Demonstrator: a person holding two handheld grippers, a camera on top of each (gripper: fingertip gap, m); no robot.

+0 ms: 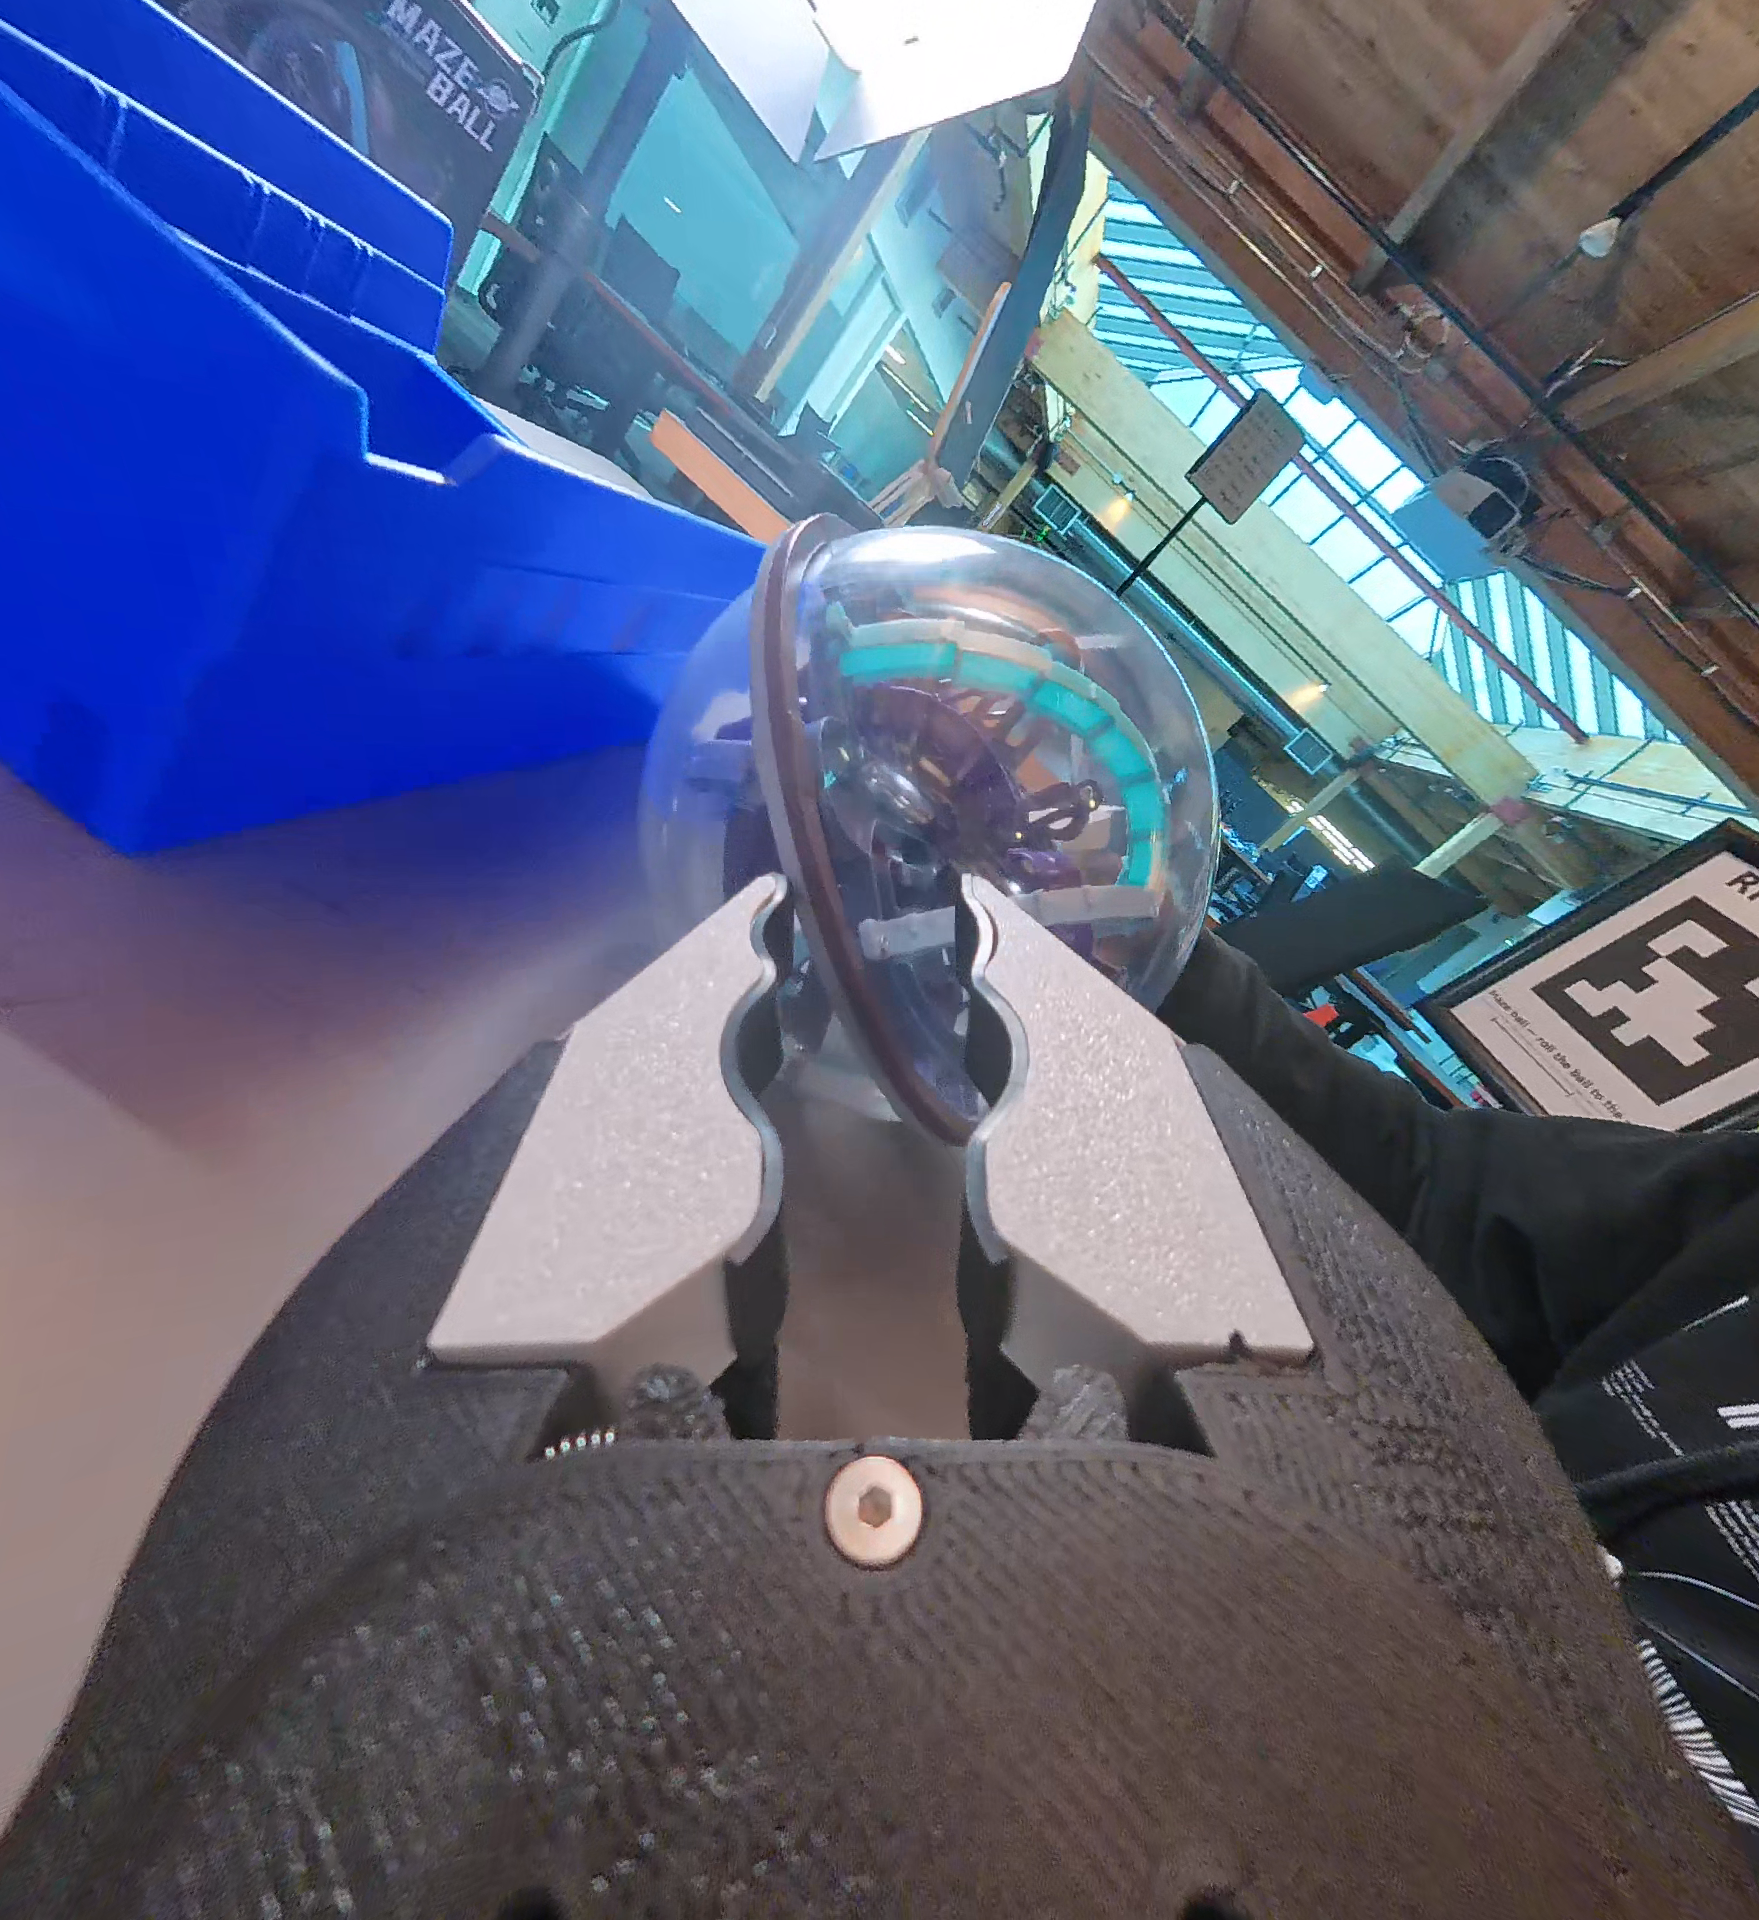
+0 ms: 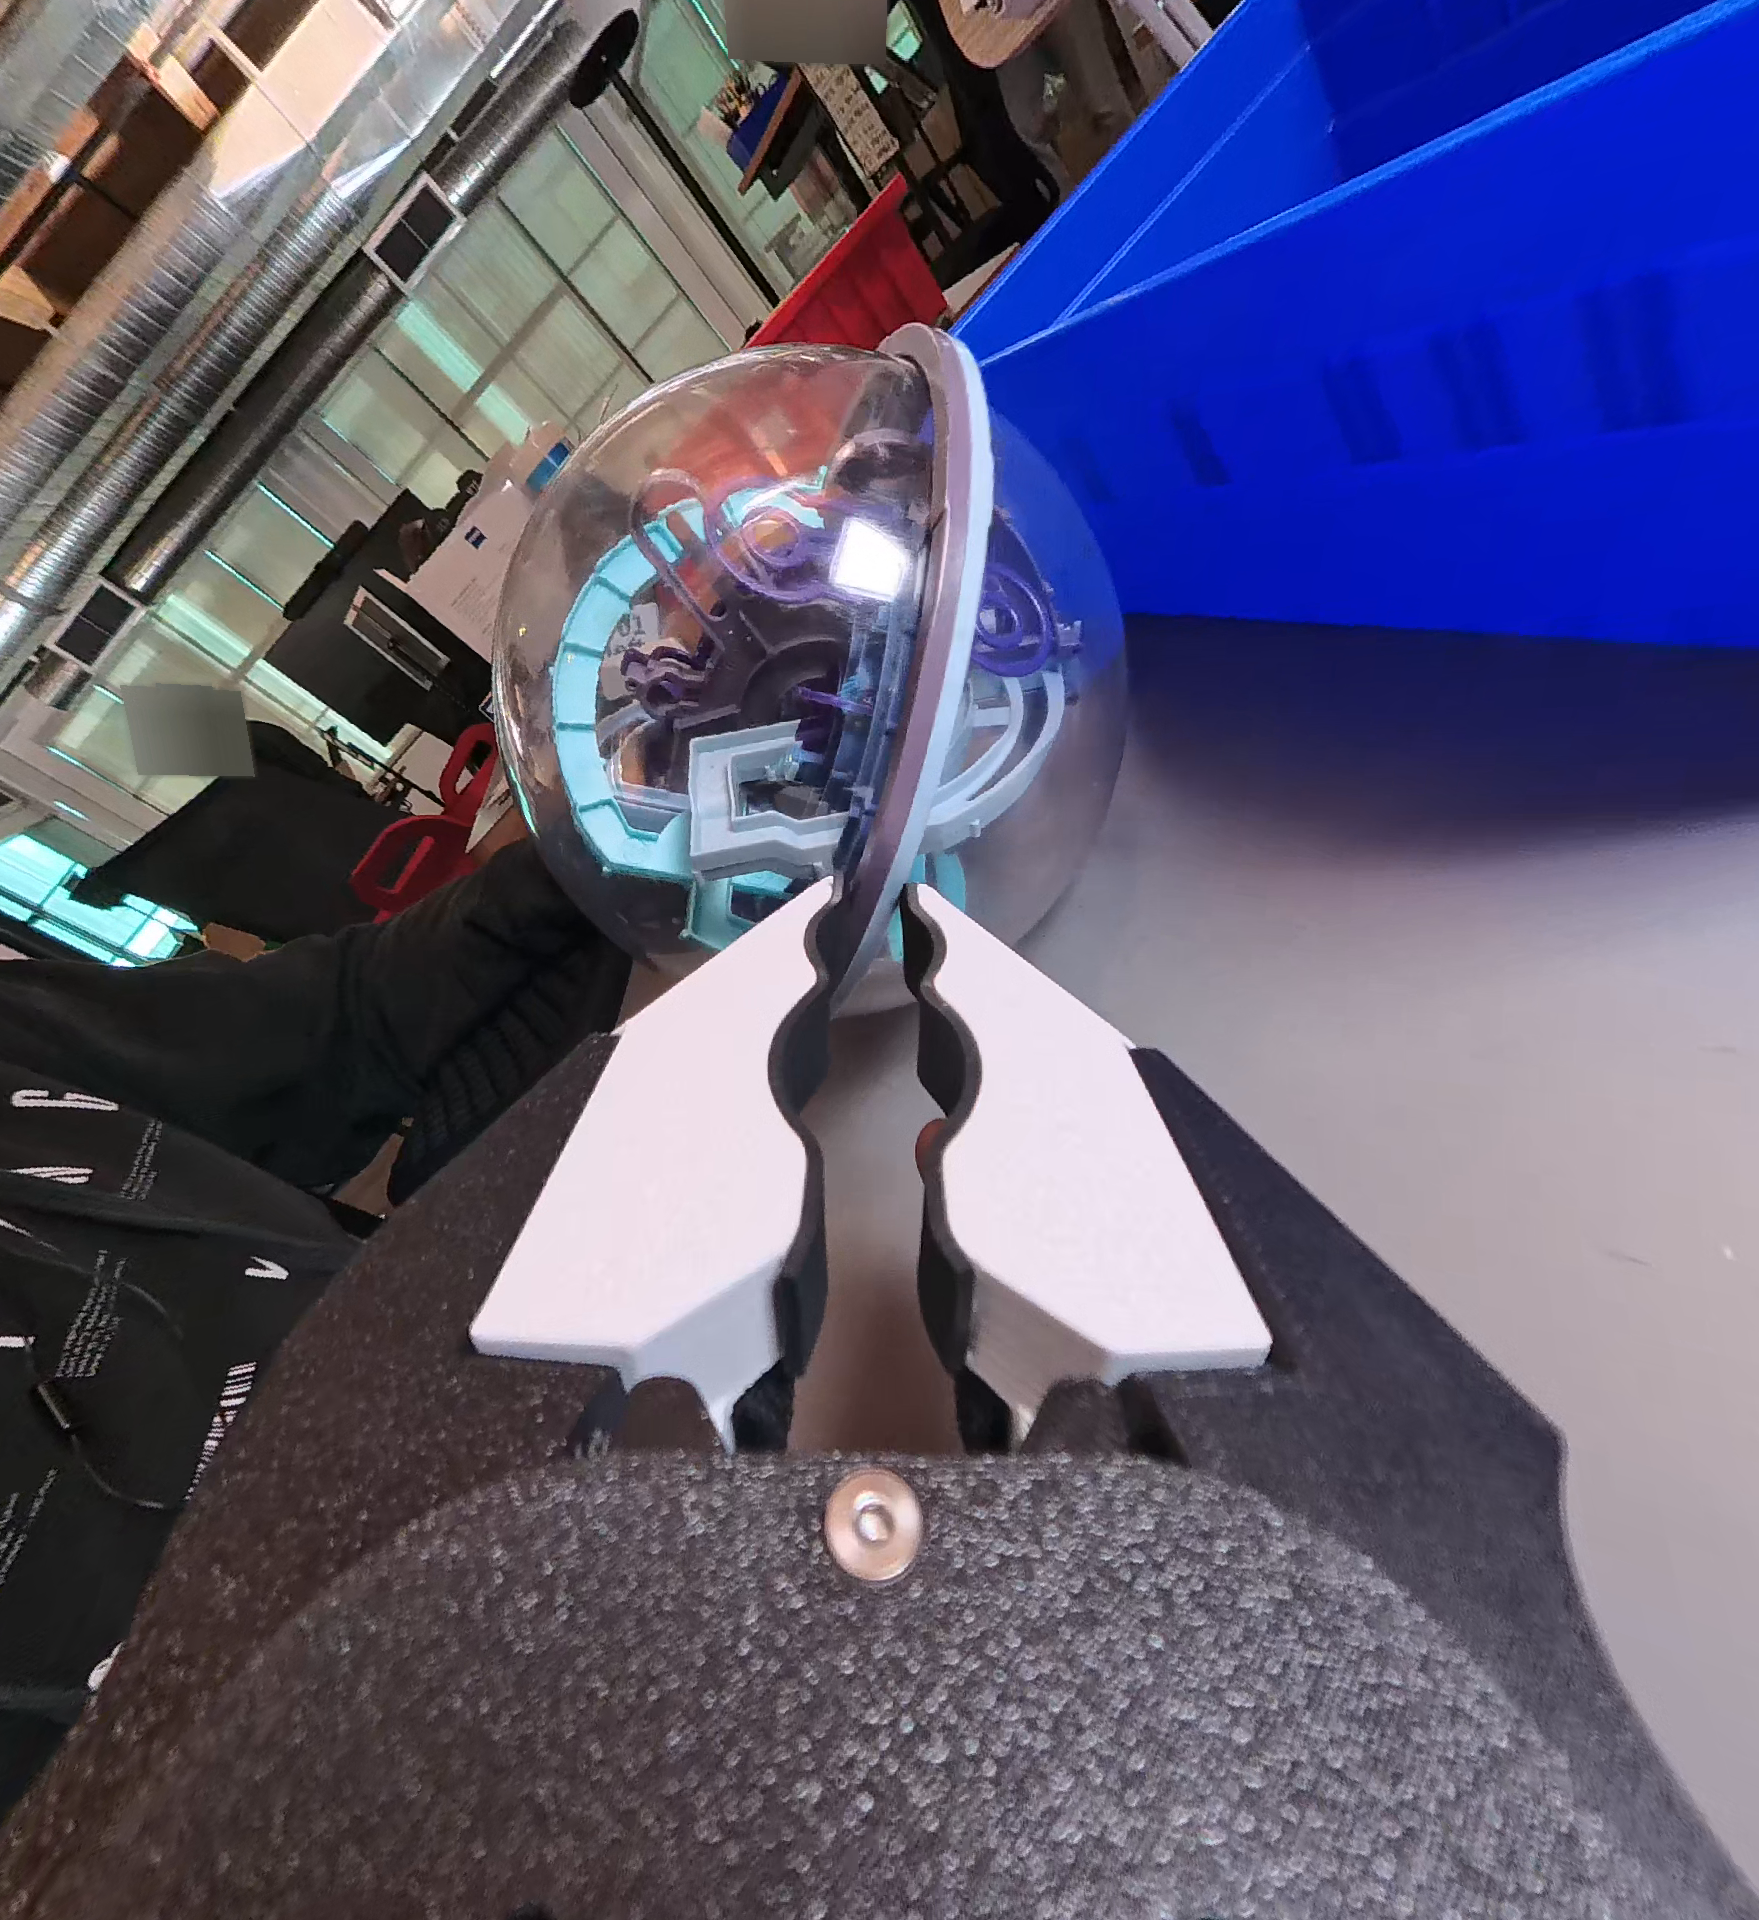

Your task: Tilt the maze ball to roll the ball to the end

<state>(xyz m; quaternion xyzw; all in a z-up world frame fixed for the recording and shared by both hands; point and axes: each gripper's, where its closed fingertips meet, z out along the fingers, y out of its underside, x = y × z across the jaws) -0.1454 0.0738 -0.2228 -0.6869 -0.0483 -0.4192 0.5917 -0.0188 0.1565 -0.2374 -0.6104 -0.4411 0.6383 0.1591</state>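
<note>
The maze ball (image 1: 968,727) is a clear plastic sphere with teal, grey and purple tracks inside and a dark ring round its middle. It is held tilted above the grey table. My left gripper (image 1: 870,904) is shut on its lower part, with the ring (image 1: 833,935) running between the jaws. My right gripper (image 2: 873,899) is shut on the ring (image 2: 942,582) from the opposite side of the maze ball (image 2: 729,675). A small shiny ball (image 1: 894,795) shows near the sphere's centre in the left wrist view. I cannot pick it out in the right wrist view.
A large blue plastic bin (image 1: 231,520) stands on the grey table (image 1: 75,1195) just behind the ball; it also shows in the right wrist view (image 2: 1477,364). A person's black sleeve (image 1: 1374,1143) reaches up to the ball. A framed black-and-white marker card (image 1: 1664,997) stands at right.
</note>
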